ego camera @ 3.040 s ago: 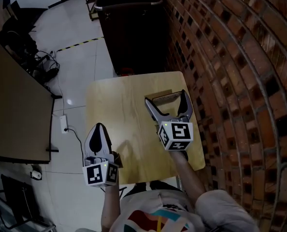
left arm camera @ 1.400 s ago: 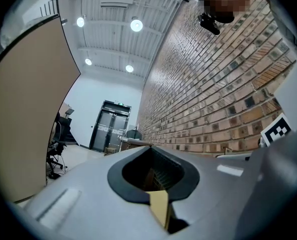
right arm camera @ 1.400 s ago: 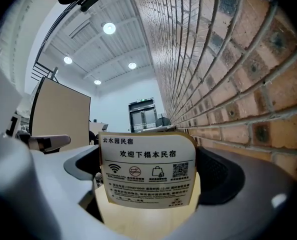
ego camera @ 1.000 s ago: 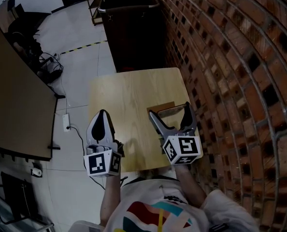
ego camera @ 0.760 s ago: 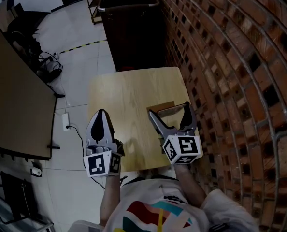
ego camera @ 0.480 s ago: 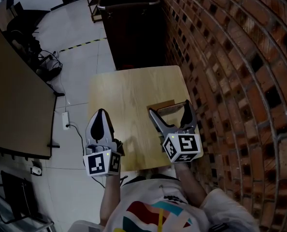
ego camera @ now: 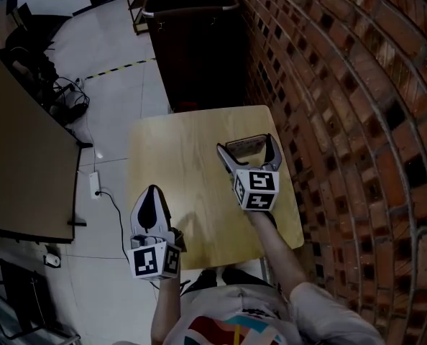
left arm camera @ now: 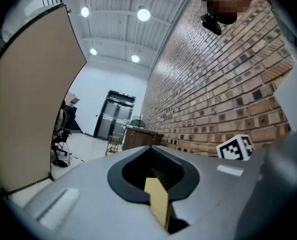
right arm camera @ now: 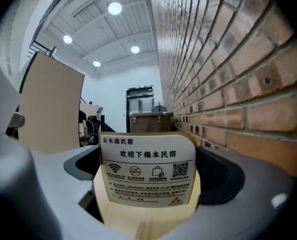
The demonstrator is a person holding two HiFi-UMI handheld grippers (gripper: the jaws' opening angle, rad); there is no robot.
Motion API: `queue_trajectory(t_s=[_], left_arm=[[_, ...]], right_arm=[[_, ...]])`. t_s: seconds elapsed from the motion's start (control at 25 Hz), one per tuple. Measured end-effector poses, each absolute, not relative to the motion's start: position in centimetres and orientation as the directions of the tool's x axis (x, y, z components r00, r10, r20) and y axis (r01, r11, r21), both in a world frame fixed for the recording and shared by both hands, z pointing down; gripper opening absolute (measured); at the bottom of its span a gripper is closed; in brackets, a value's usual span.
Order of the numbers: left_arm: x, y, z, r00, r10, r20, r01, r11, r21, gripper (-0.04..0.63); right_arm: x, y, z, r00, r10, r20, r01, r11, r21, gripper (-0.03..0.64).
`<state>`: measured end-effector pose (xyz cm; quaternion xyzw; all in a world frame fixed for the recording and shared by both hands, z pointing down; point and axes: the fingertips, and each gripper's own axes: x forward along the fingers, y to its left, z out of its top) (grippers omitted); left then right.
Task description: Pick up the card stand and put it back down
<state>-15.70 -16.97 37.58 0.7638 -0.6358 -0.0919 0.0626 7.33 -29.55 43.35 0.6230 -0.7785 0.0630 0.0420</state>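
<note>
The card stand (ego camera: 244,145) is a light wooden base holding a white printed card (right arm camera: 147,173). It sits between the two spread fingers of my right gripper (ego camera: 246,144), near the right side of the wooden table (ego camera: 170,157). In the right gripper view the card fills the gap from one dark pad (right arm camera: 223,176) to the other, so the gripper is shut on it. My left gripper (ego camera: 151,192) hangs shut and empty at the table's near left edge, apart from the stand. Whether the stand's base touches the table is hidden.
A brick wall (ego camera: 343,85) runs close along the table's right side. A dark cabinet (ego camera: 195,42) stands beyond the far edge. To the left, a large brown panel (ego camera: 19,157) and loose cables (ego camera: 66,95) lie over the pale floor.
My right gripper has moved away from me toward the table's middle right, with the card stand still between its fingers. The left gripper sits slightly lower in view, still shut.
</note>
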Motion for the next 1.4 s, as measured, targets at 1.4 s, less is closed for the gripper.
queue_trajectory(t_s=[1.4], left_arm=[[-21.3, -20.9, 41.6, 0.088, -0.994, 0.063, -0.974, -0.073, 0.216, 0.006]], right_arm=[[6.3, -45.3, 55.4, -0.112, -0.91, 0.399, -0.993, 0.115, -0.016, 0.575]])
